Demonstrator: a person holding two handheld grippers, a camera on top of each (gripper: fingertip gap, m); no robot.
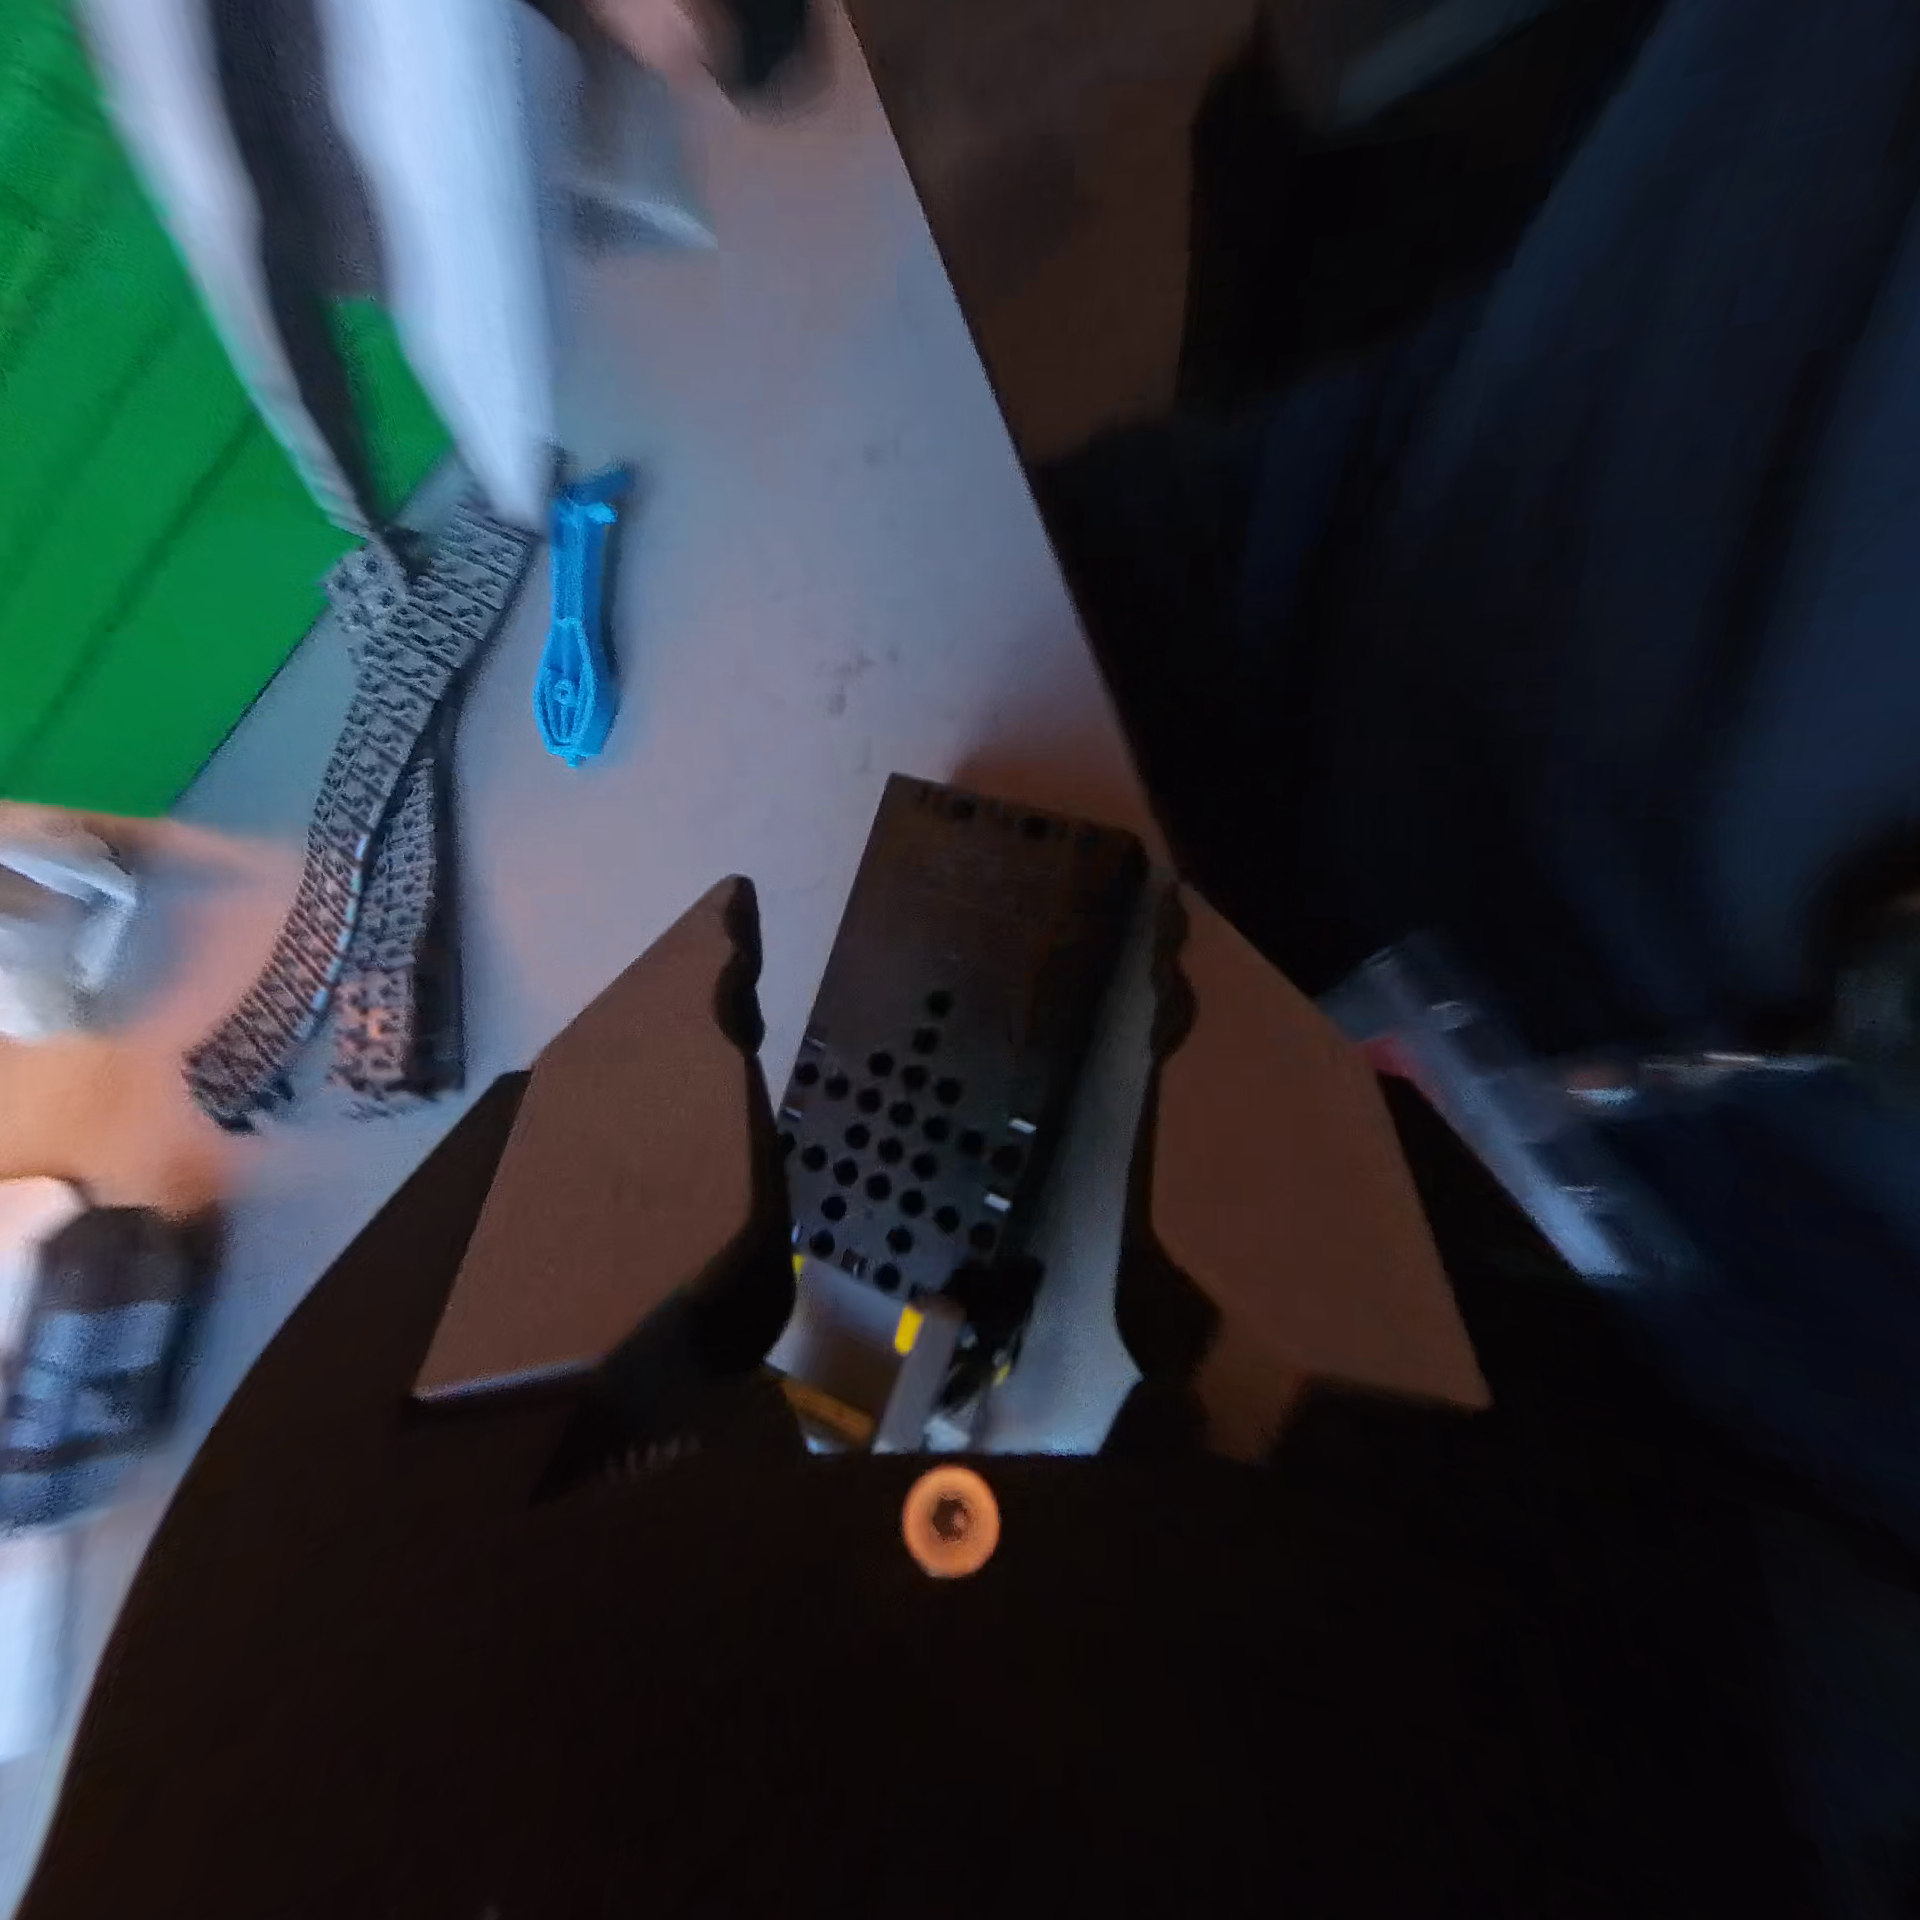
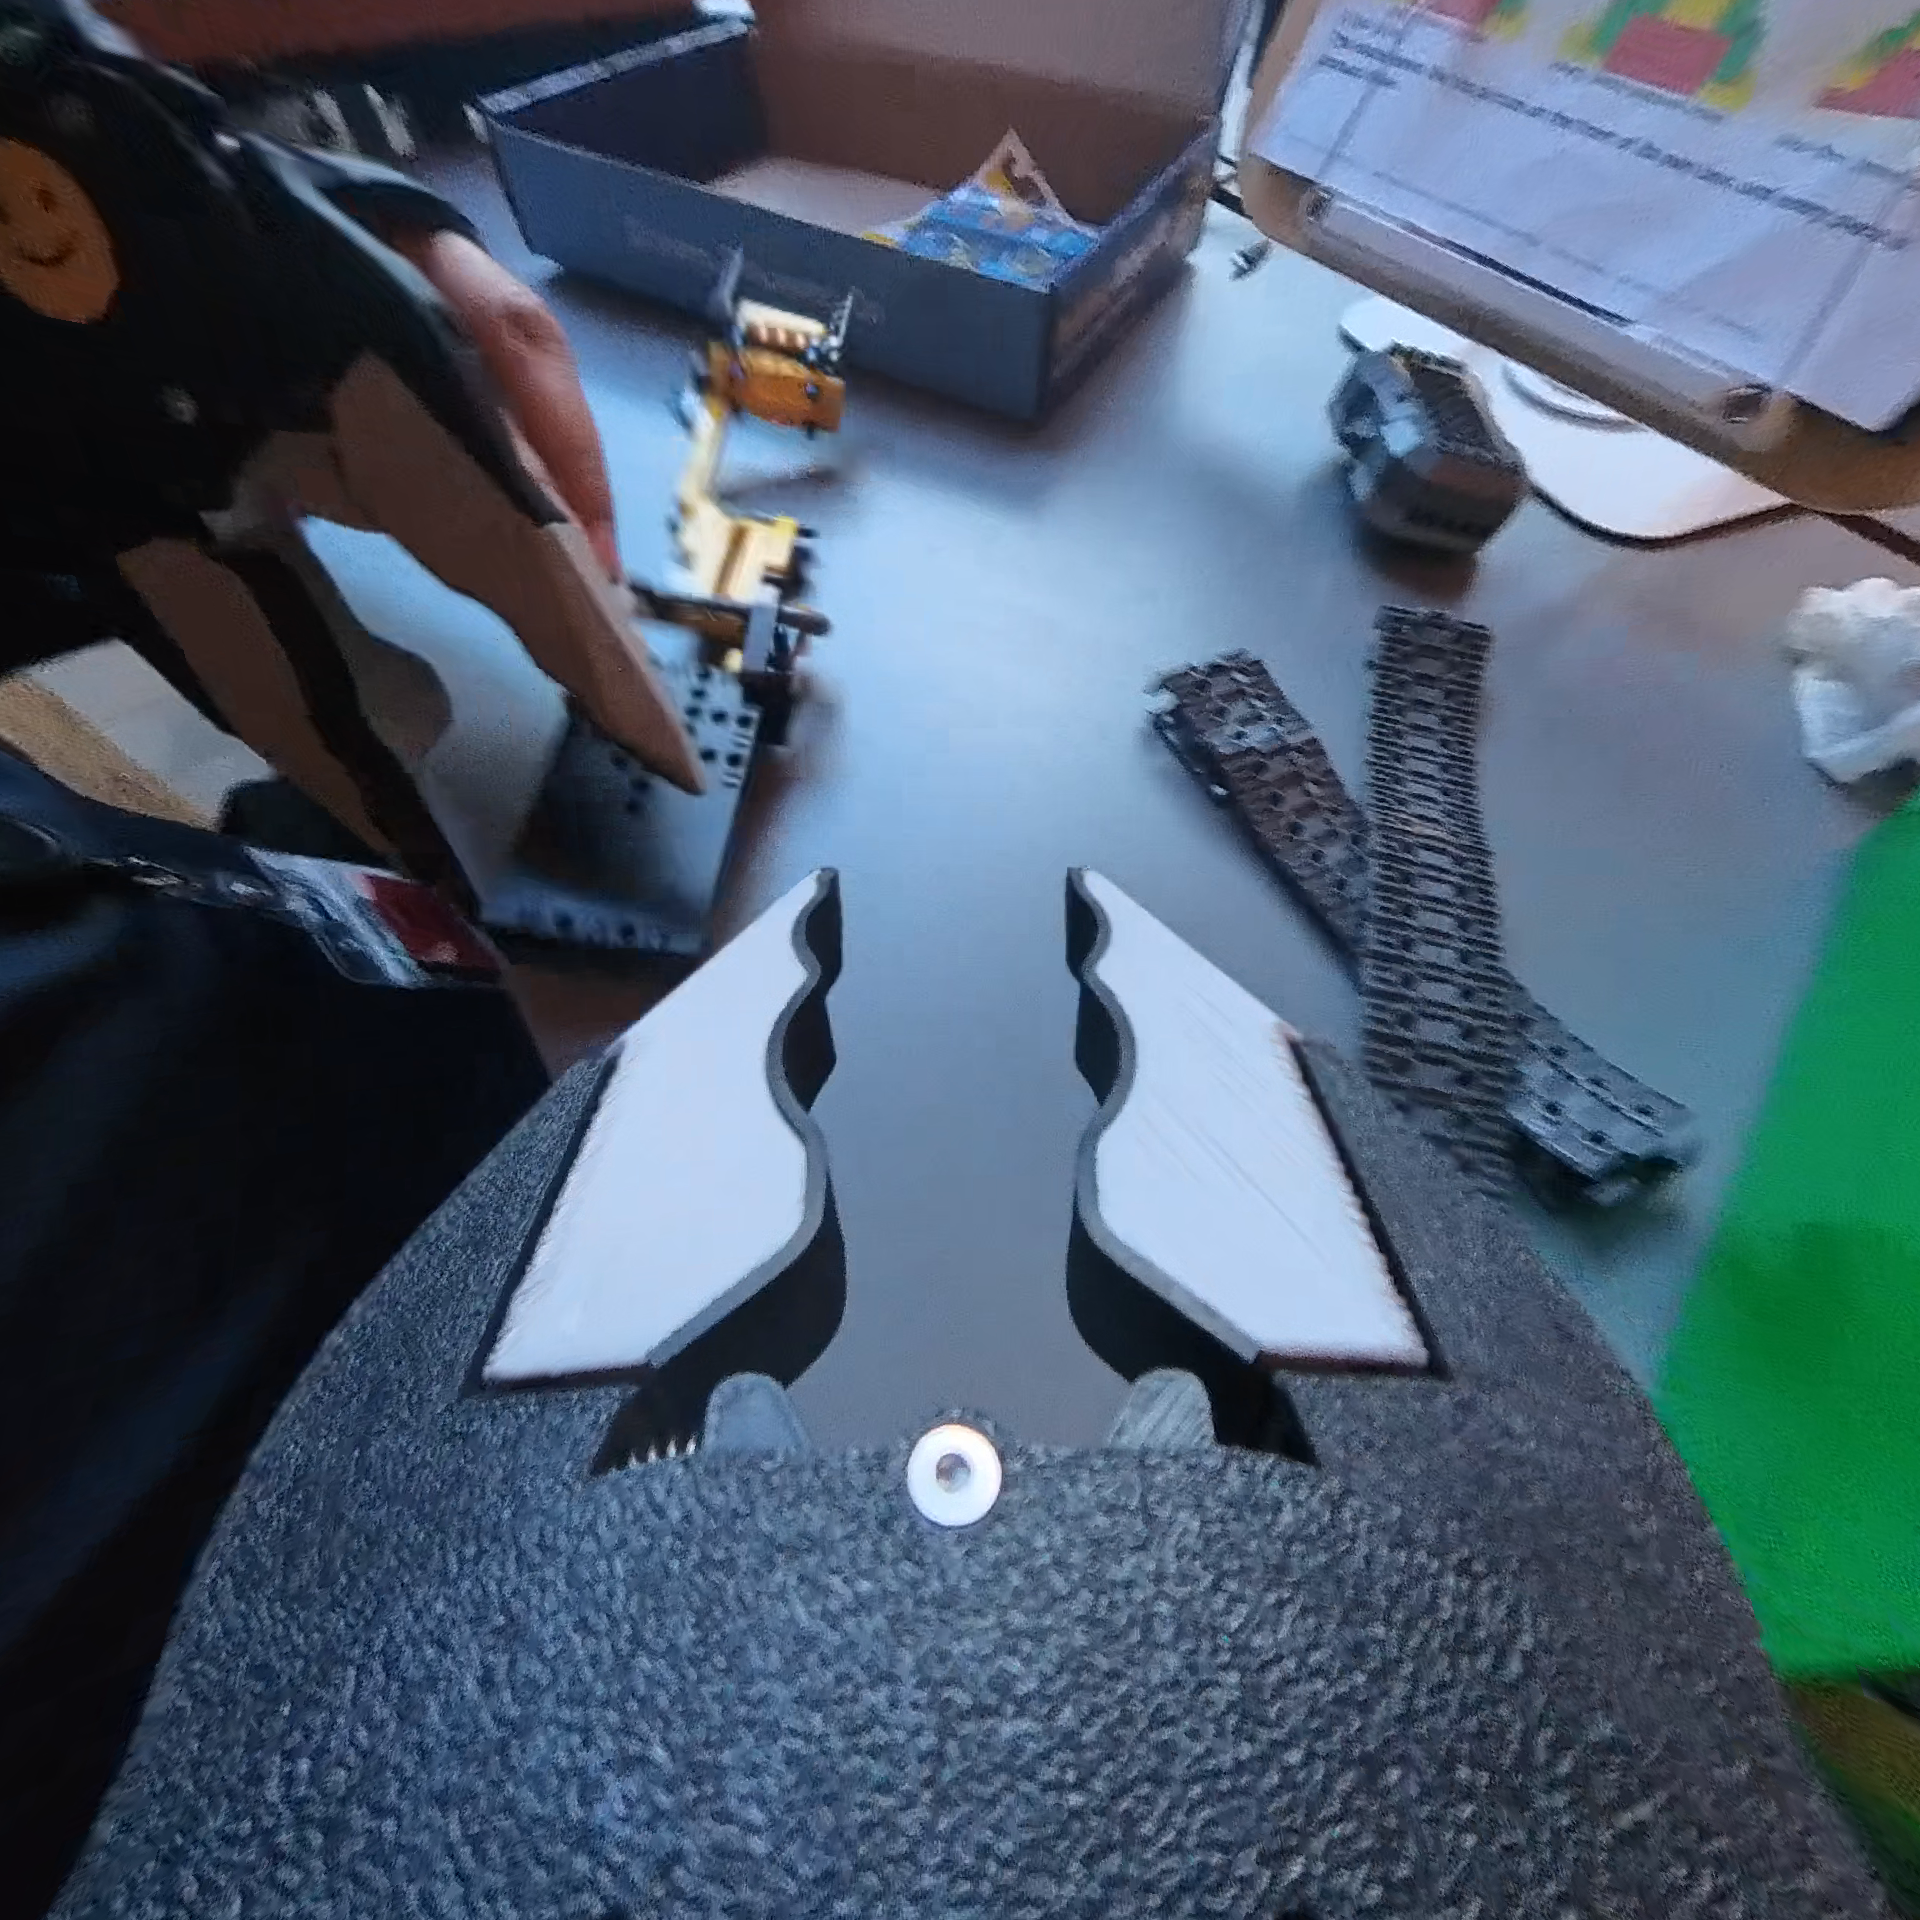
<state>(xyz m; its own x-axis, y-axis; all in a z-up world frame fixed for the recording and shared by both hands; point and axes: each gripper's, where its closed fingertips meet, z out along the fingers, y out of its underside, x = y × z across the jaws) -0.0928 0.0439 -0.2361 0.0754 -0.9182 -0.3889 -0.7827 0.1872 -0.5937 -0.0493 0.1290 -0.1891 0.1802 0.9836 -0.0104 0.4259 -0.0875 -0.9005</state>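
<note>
My left gripper [image 1: 956, 899] is shut on a black perforated brick-built block [image 1: 935, 1039], which fills the gap between its brown fingers. The block has yellow and grey parts at its near end. In the right wrist view the left gripper [image 2: 540, 810] grips this block [image 2: 623, 821] at the table's left, with a yellow brick arm [image 2: 743, 520] running off its far end. A person's hand [image 2: 520, 353] holds that gripper. My right gripper [image 2: 951, 894] is open and empty above the dark table [image 2: 987, 623]. Two black track strips [image 2: 1434, 914] lie to its right.
An open dark box [image 2: 935, 312] with coloured packets stands at the back. A grey brick unit [image 2: 1423, 457], a white crumpled wad [image 2: 1860, 675] and a printed sheet [image 2: 1610, 156] sit to the right. A green thing [image 2: 1818, 1247] is near right. A blue tool [image 1: 577, 623] lies beside the tracks [image 1: 384, 779].
</note>
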